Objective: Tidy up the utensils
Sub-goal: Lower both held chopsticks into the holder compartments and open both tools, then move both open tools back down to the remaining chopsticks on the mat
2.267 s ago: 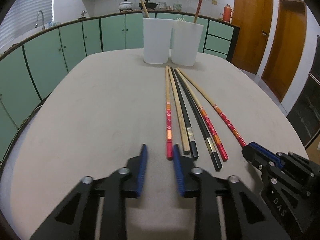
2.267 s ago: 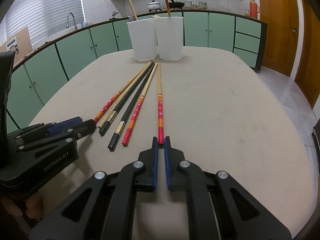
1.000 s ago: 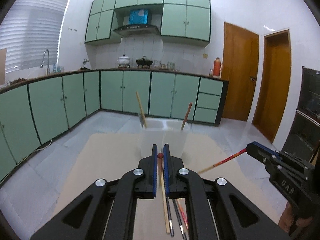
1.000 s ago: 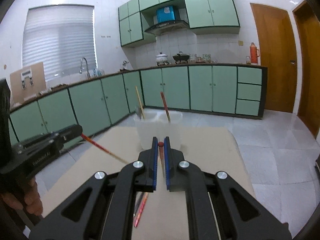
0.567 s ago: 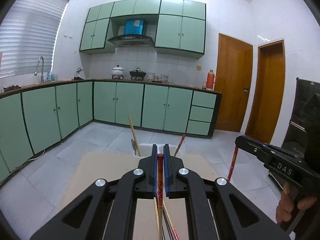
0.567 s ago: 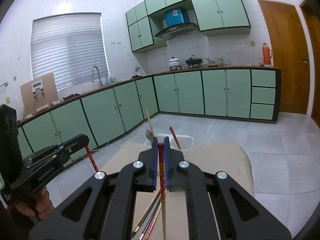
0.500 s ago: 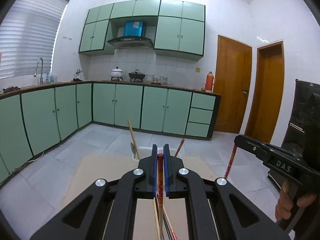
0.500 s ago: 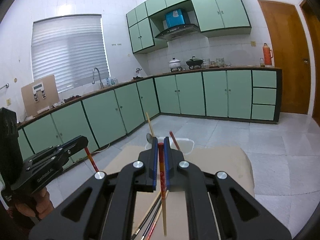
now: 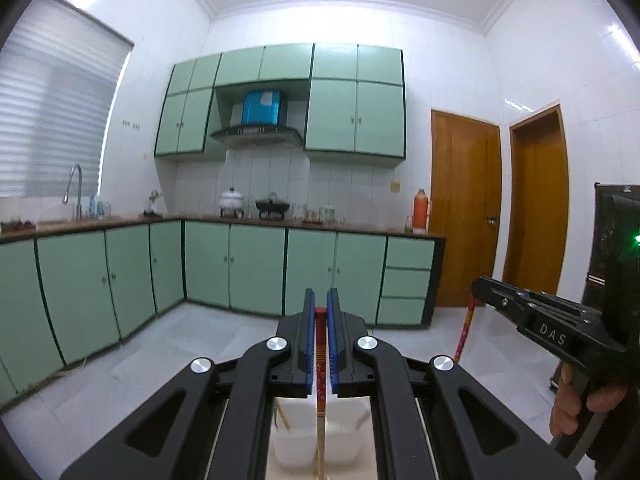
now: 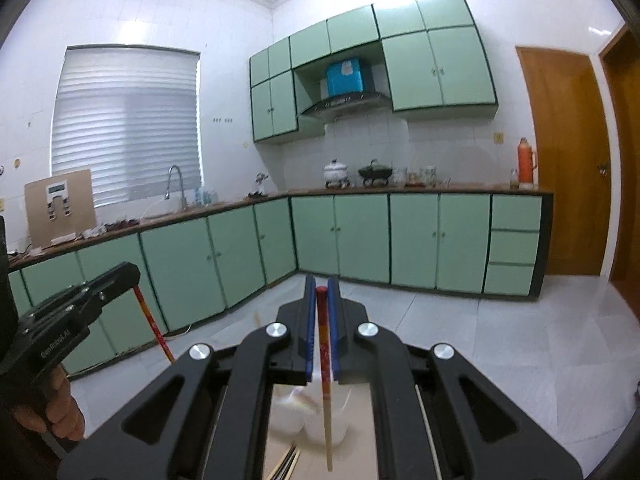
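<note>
Left tool (image 9: 321, 344) and right tool (image 10: 321, 332) each clamp one red-ended chopstick (image 9: 319, 364) (image 10: 325, 356) by its top, hanging tip-down over the white holder cups (image 9: 296, 440), likely so I can drop them in.

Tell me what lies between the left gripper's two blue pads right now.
In the left wrist view, the left gripper is clamped on a red-topped chopstick that hangs down between the pads toward the white container below.

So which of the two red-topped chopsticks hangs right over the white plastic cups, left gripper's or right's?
The left gripper's red-topped chopstick: its pale tip drops between the white plastic cups. The right gripper's chopstick ends nearer their front edge.
</note>
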Tool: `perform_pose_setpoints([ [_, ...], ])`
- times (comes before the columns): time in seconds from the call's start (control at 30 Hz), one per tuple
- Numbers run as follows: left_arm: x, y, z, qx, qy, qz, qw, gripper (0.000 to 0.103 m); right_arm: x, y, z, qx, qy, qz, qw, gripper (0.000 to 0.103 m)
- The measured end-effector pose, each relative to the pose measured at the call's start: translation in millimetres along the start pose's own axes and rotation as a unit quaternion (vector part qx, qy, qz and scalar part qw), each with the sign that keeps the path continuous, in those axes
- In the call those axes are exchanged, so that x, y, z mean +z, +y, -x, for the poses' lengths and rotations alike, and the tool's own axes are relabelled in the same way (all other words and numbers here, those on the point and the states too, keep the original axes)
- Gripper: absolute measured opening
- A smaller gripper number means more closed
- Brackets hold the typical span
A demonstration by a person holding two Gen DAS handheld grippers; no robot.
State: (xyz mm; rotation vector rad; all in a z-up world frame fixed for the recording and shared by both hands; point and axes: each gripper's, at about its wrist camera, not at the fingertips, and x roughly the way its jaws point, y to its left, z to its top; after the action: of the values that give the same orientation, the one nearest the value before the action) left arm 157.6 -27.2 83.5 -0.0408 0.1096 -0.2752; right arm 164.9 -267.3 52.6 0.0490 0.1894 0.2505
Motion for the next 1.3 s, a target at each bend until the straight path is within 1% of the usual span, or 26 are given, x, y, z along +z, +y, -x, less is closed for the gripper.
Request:
perform_pose_setpoints([
  [0.1,15.3,0.7,-27.6,0.004,-0.010,-0.003,0.9999,0.006,12.3,-7.2,-18.8,-0.001,-0.009,0.001,1.000,0.005],
  [0.17,18.1,2.0,-40.7,0.008,-0.014,-0.005,0.9999,0.006,19.2,-9.8,-34.2,0.000,-0.013,0.004,1.000,0.005],
  [0.23,17.7,2.0,-57.9,0.019,-0.019,-0.014,0.9995,0.006,22.5,-11.9,-48.9,-0.003,-0.018,0.008,1.000,0.005],
  [0.33,10.5,4.6,-84.5,0.026,-0.011,-0.016,0.9995,0.006,20.7,-13.3,-71.1,-0.002,-0.015,0.009,1.000,0.005],
  [0.47,-9.0,8.4,-115.4,0.033,0.011,-0.007,0.9994,0.006,6.1,-14.8,-98.5,0.002,0.000,0.006,1.000,0.005],
  [0.57,-28.8,11.8,-136.7,0.033,0.039,-0.004,0.9987,0.006,-9.1,-18.1,-117.0,0.007,0.022,-0.002,1.000,0.005],
  [0.7,-57.4,18.9,-156.2,0.028,0.093,0.000,0.9953,0.007,-33.0,-21.6,-136.8,0.021,0.068,-0.012,0.997,0.007],
  [0.77,-63.2,21.4,-156.2,0.029,0.104,0.000,0.9941,0.016,-41.0,-20.2,-138.8,0.021,0.083,-0.013,0.996,0.016],
  [0.83,-66.2,24.0,-148.7,0.030,0.109,0.001,0.9935,0.029,-46.6,-19.0,-132.0,0.015,0.082,-0.015,0.996,0.022],
  [0.87,-66.4,26.0,-141.1,0.029,0.109,0.004,0.9936,0.030,-49.0,-19.2,-126.0,0.013,0.077,-0.019,0.997,0.029],
  [0.9,-65.5,25.9,-136.6,0.031,0.110,0.005,0.9935,0.034,-49.5,-21.1,-116.0,0.010,0.068,-0.024,0.997,0.034],
  [0.93,-65.3,26.3,-129.4,0.035,0.109,0.006,0.9934,0.040,-51.4,-20.2,-106.0,0.003,0.058,-0.025,0.998,0.045],
  [0.97,-65.2,27.8,-120.5,0.039,0.106,0.010,0.9935,0.043,-52.2,-20.7,-93.5,-0.010,0.042,-0.027,0.999,0.051],
  [1.0,-65.8,29.3,-109.2,0.044,0.104,0.015,0.9935,0.047,-53.2,-22.7,-84.3,-0.016,0.030,-0.029,0.999,0.053],
  [1.03,-66.2,30.1,-101.4,0.048,0.104,0.016,0.9933,0.049,-55.9,-21.6,-66.6,-0.028,0.015,-0.030,0.999,0.057],
  [1.07,-69.2,29.7,-88.1,0.049,0.107,0.015,0.9929,0.050,-58.4,-22.9,-58.0,-0.036,0.009,-0.030,0.999,0.060],
  [1.1,-71.2,30.1,-80.5,0.048,0.109,0.016,0.9927,0.052,-64.3,-19.3,-41.9,-0.044,0.002,-0.026,0.999,0.062],
  [1.13,-75.5,29.3,-69.6,0.048,0.116,0.015,0.9920,0.056,-71.6,-16.9,-29.0,-0.048,0.000,-0.022,0.999,0.067],
  [1.17,-81.1,28.1,-57.8,0.048,0.123,0.014,0.9911,0.059,-78.5,-14.4,-20.5,-0.054,-0.001,-0.019,0.998,0.075],
  [1.2,-89.2,27.3,-43.2,0.046,0.131,0.019,0.9902,0.063,-87.5,-10.9,-9.0,-0.063,-0.001,-0.015,0.998,0.078],
  [1.27,-105.2,25.0,-20.7,0.043,0.147,0.028,0.9879,0.067,-111.2,-4.3,12.9,-0.079,0.006,-0.016,0.997,0.089],
  [1.3,-112.6,24.3,-12.2,0.043,0.151,0.029,0.9872,0.071,-123.0,-1.8,21.2,-0.084,0.011,-0.020,0.996,0.090],
])
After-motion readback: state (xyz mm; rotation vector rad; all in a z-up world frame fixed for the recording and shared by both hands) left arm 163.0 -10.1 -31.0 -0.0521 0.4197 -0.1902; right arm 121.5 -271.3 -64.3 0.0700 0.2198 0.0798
